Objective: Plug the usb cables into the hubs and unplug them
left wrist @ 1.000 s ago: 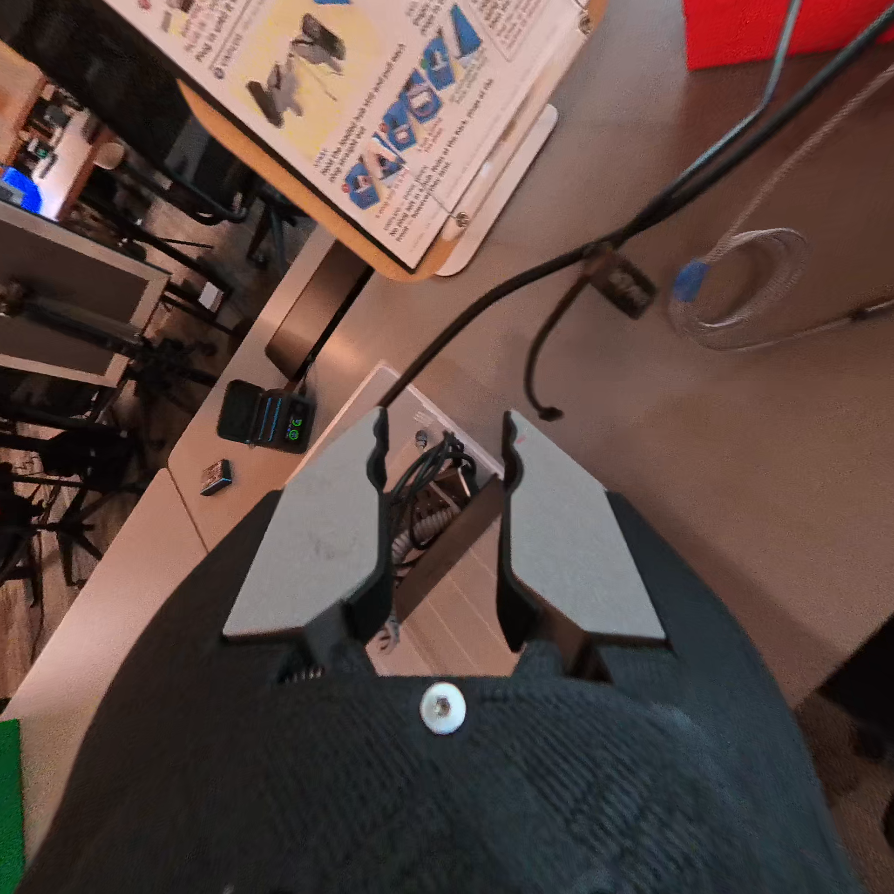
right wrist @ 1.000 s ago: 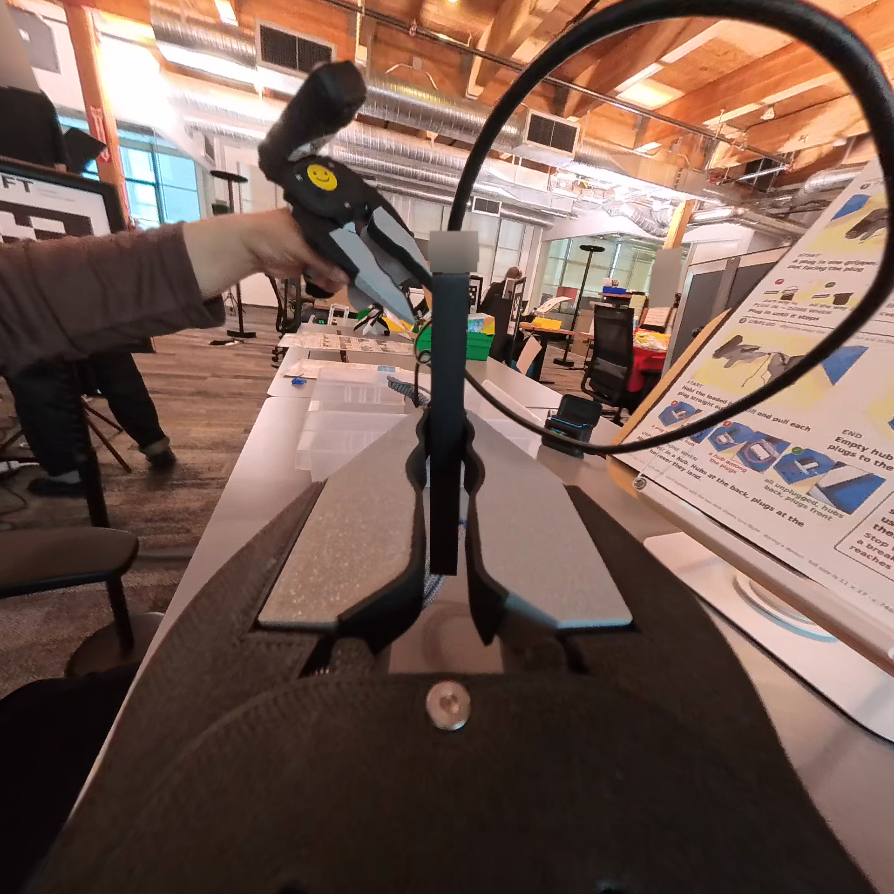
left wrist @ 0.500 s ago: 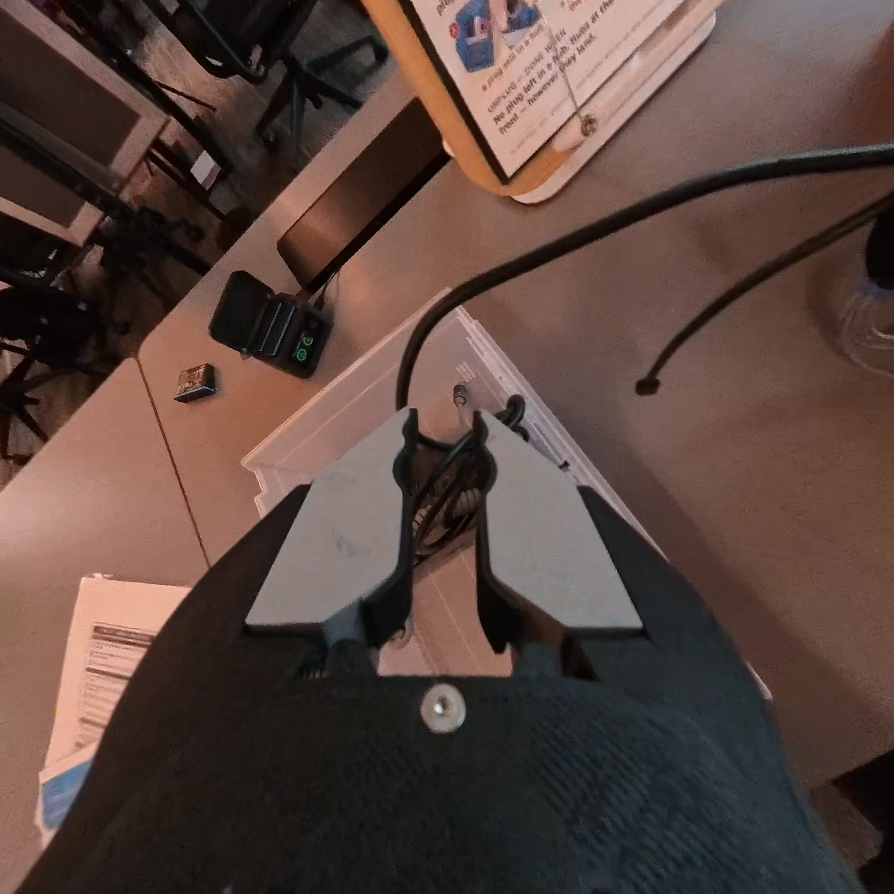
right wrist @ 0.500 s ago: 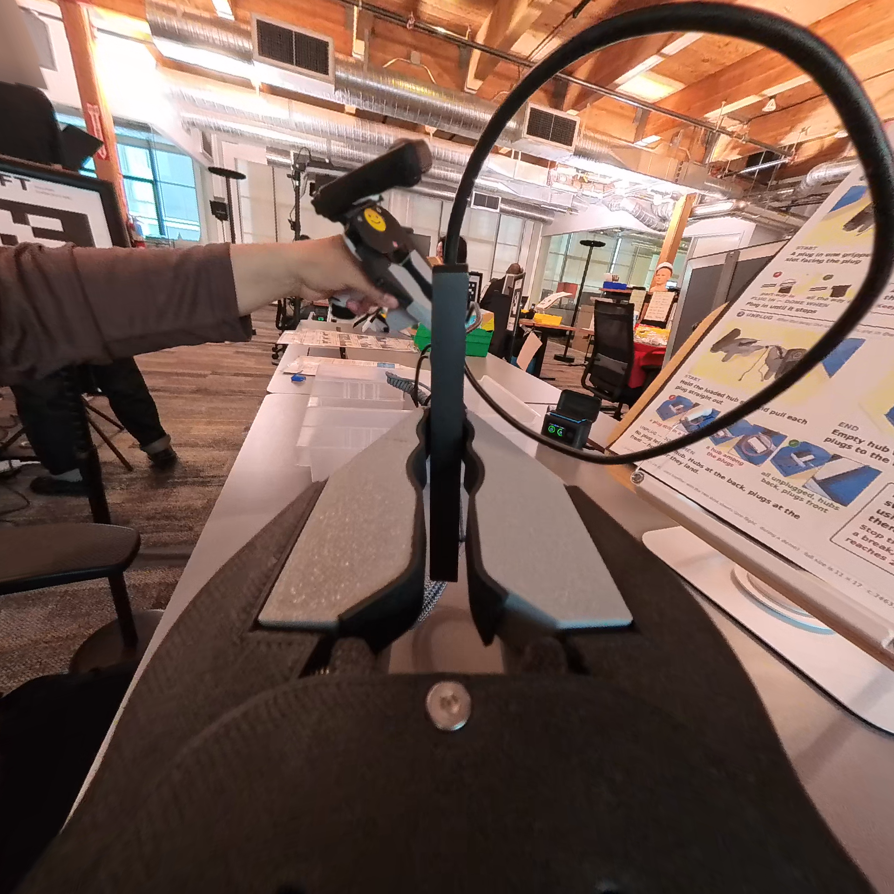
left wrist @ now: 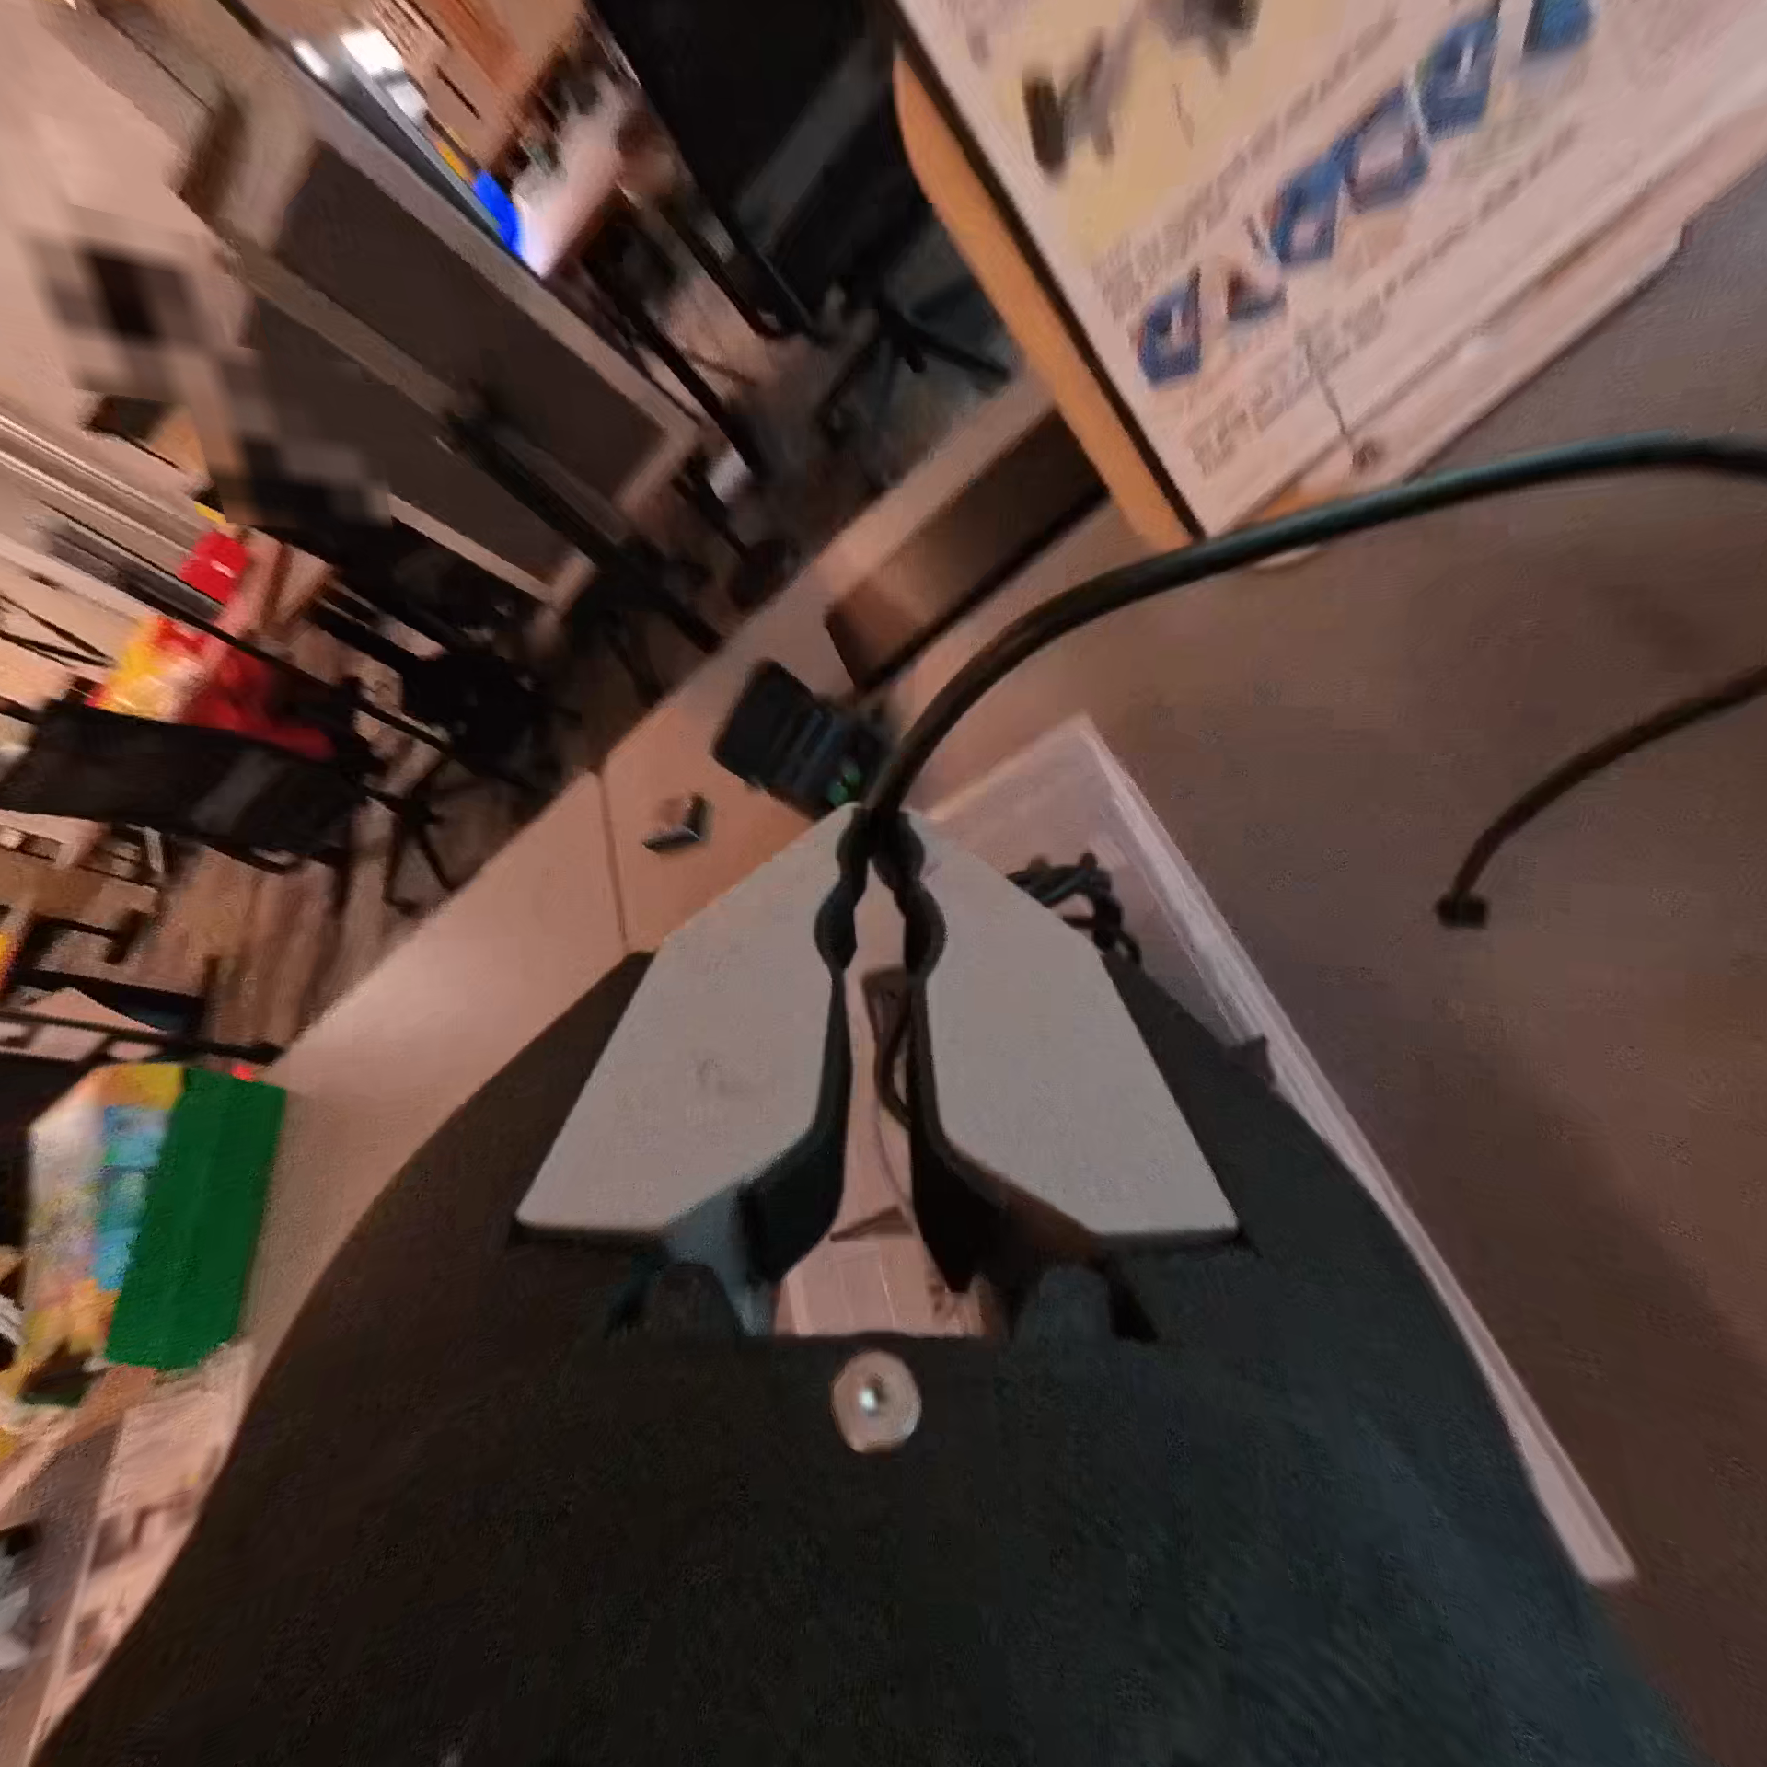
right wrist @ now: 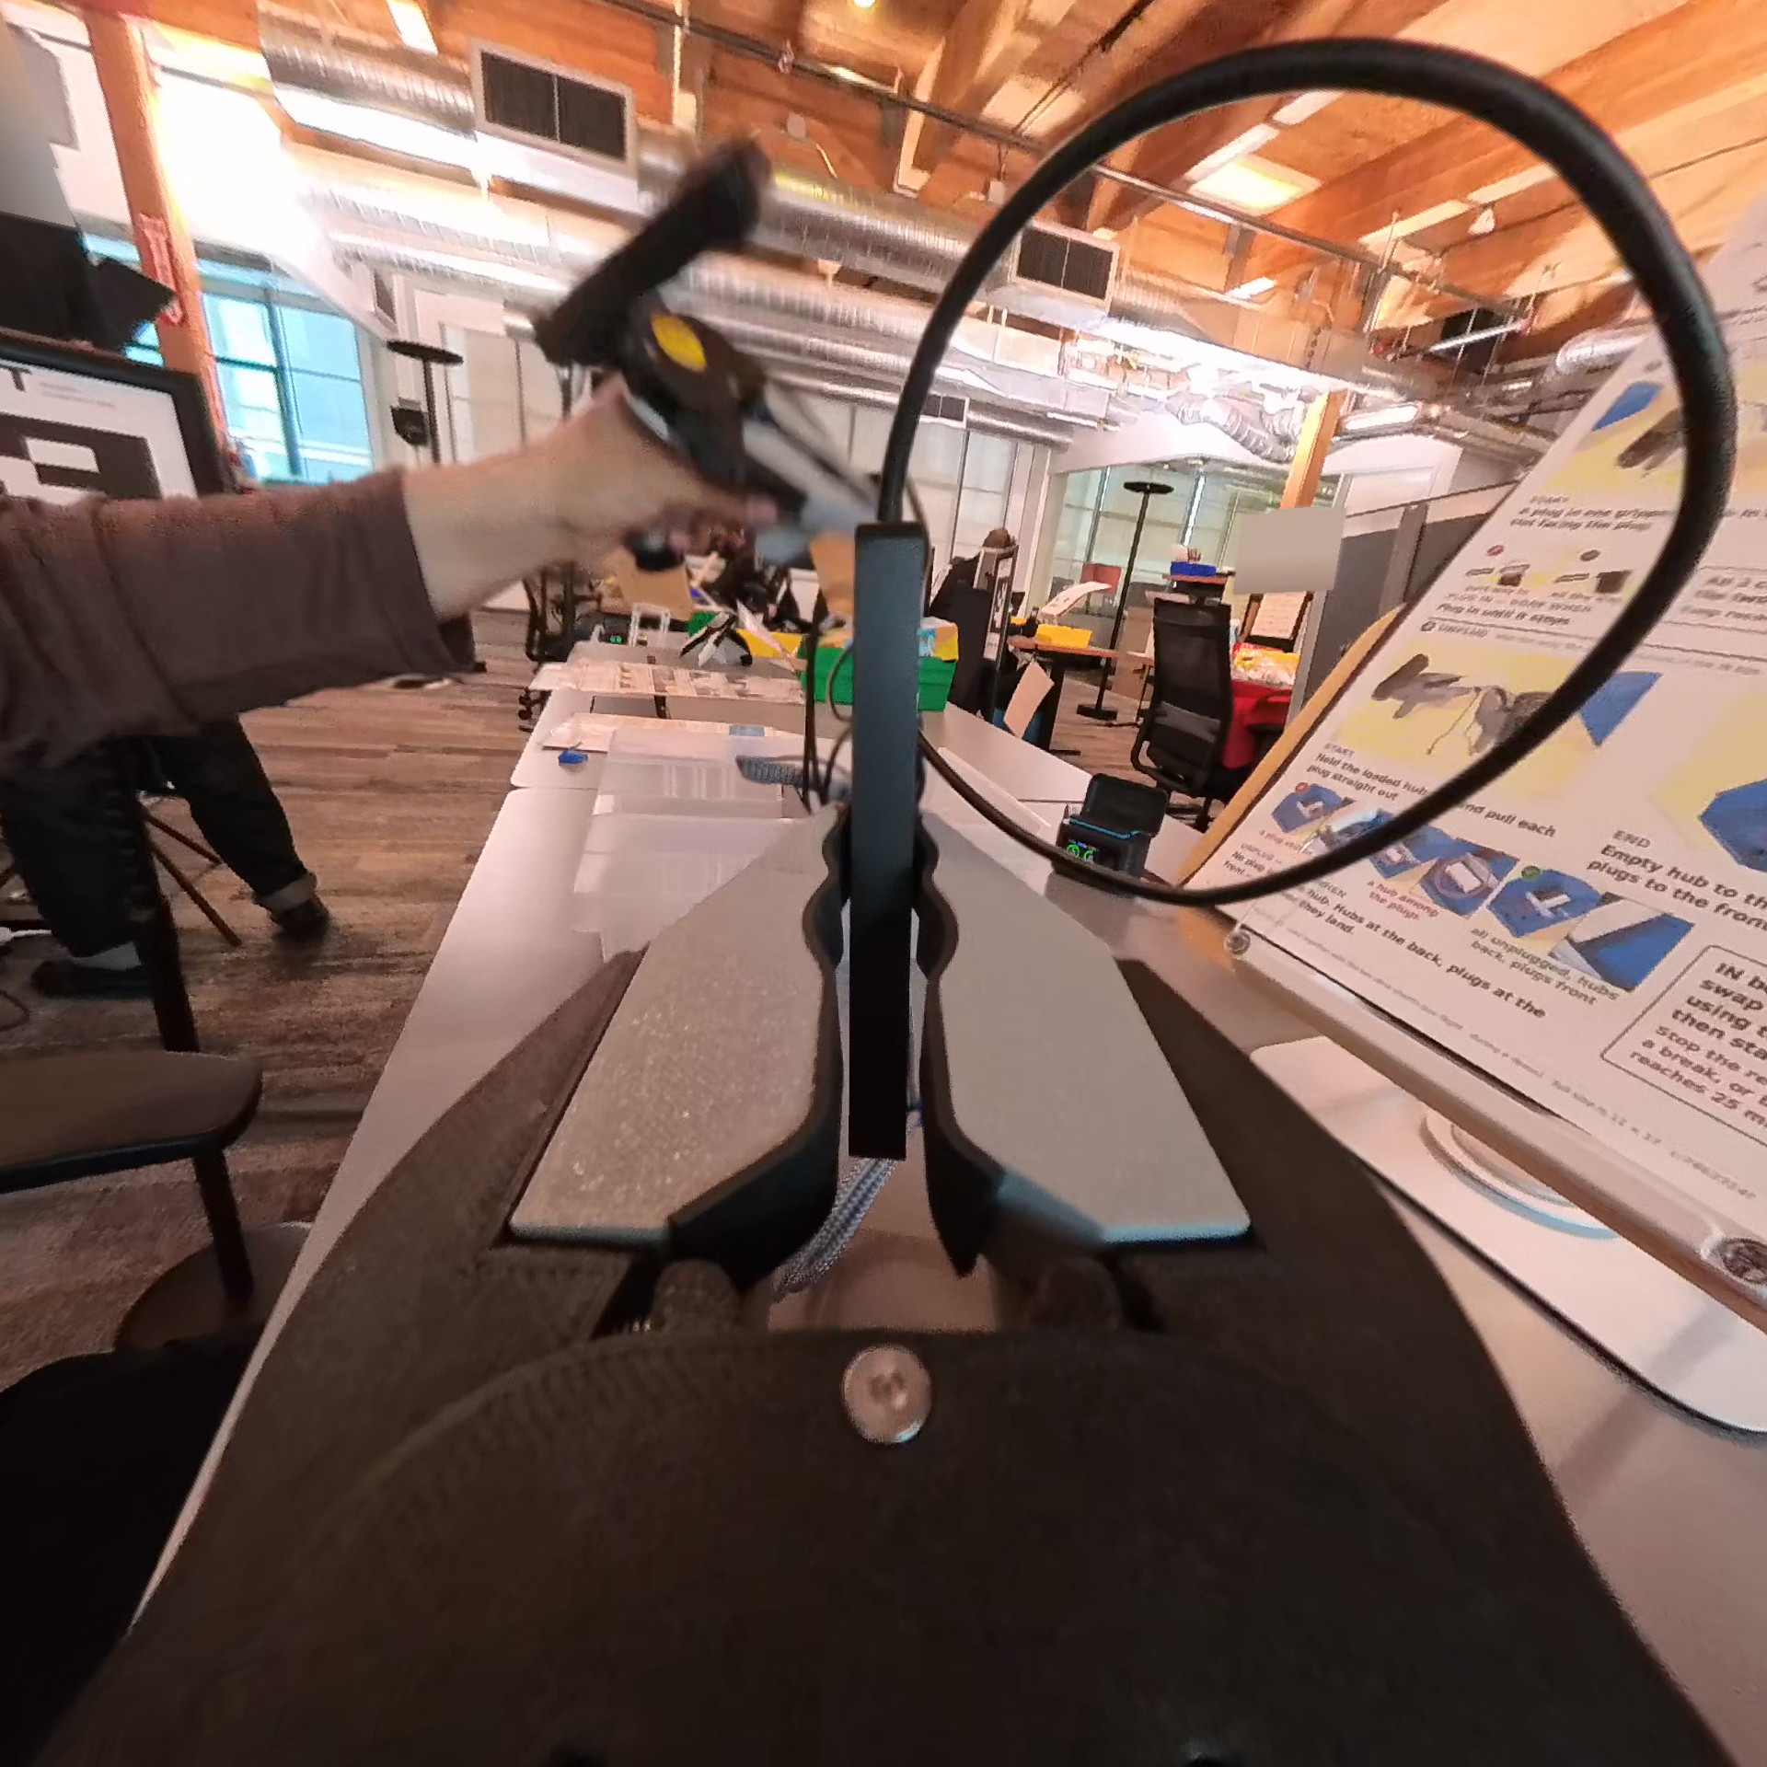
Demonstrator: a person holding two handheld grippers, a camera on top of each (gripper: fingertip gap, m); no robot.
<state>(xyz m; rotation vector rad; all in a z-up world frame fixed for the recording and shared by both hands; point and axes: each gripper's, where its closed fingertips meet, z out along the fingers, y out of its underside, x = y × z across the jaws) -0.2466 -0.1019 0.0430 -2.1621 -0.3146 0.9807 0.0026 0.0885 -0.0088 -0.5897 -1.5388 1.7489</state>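
Both tools clamped; left view motion-blurred.

Right gripper: matt grey finger plates with a fine grainy texture, smooth black rubbery inner edges, woven black cloth over the body and a shiny metal screw. Hub: smooth dark matt bar. Cable: smooth black rubbery sheath. Table: smooth, faintly glossy grey top. Instruction sheet: printed paper on a wooden board. Bin: translucent plastic.
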